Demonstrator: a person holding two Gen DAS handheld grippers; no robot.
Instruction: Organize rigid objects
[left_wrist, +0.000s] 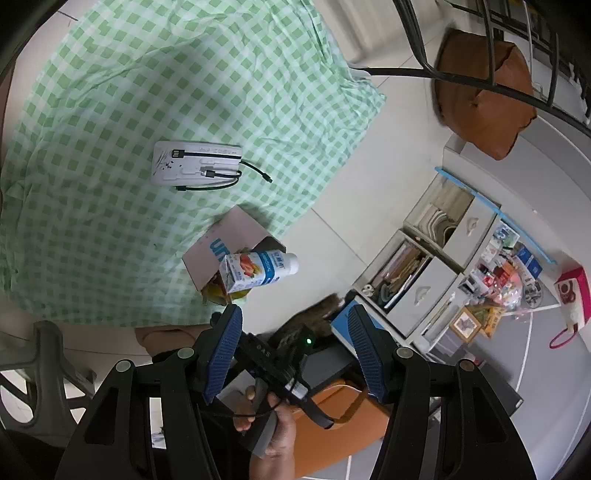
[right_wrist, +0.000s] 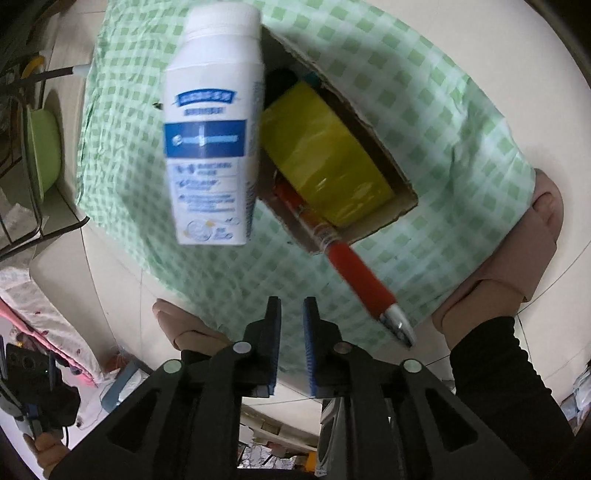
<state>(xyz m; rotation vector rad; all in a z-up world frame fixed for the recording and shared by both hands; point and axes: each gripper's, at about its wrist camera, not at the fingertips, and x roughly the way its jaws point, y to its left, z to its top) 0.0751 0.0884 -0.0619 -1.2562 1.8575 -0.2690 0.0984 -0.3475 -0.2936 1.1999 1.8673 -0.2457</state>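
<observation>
An open cardboard box (right_wrist: 402, 184) sits on the green checked cloth (right_wrist: 443, 122). Inside it lies a yellow tape roll (right_wrist: 325, 155), and a red pen (right_wrist: 354, 269) sticks out over the near wall. A white and blue milk carton (right_wrist: 210, 136), blurred, is tilted over the box's left side with nothing gripping it. In the left wrist view the carton (left_wrist: 255, 271) rests across the box (left_wrist: 221, 240), cap to the right. My right gripper (right_wrist: 291, 306) hangs just short of the box, its pads a narrow gap apart and empty. My left gripper (left_wrist: 293, 314) stands open and empty, back from the table.
A white power bank (left_wrist: 195, 162) with black cables lies on the cloth farther in. Beside the table are a black chair frame (left_wrist: 461, 77), a brown cushion (left_wrist: 480, 96) and a cluttered grey drawer unit (left_wrist: 436, 273). A green bowl (right_wrist: 44, 147) sits on a rack. A person's knees (right_wrist: 532, 236) press against the table edge.
</observation>
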